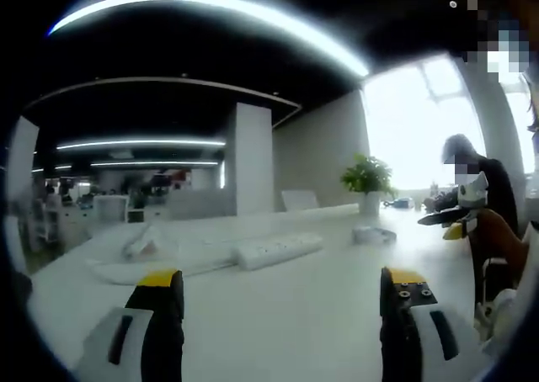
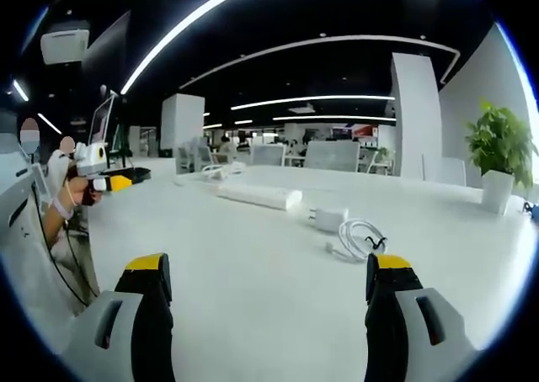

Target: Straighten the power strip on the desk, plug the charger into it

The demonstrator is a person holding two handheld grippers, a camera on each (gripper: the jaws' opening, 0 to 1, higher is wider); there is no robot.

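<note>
Yellow-tipped left gripper (image 1: 282,289) spread wide over white desk (image 1: 286,331), holding nothing. Likewise yellow-tipped right gripper (image 2: 269,274), jaws far apart, empty. Just beyond: coiled white cable (image 2: 358,237), then small white charger block (image 2: 327,220). Farther back, long white power strip (image 2: 258,197), lying askew. Farthest, green potted plant (image 2: 498,155).

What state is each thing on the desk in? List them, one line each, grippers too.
power strip: lying flat on the desk, nothing plugged in that I can see.
charger: lying loose on the desk, unplugged, apart from the strip.
charger cable: coiled beside the charger.
left gripper: jaws open, holding nothing.
right gripper: jaws open, holding nothing.
potted plant: upright.
</note>
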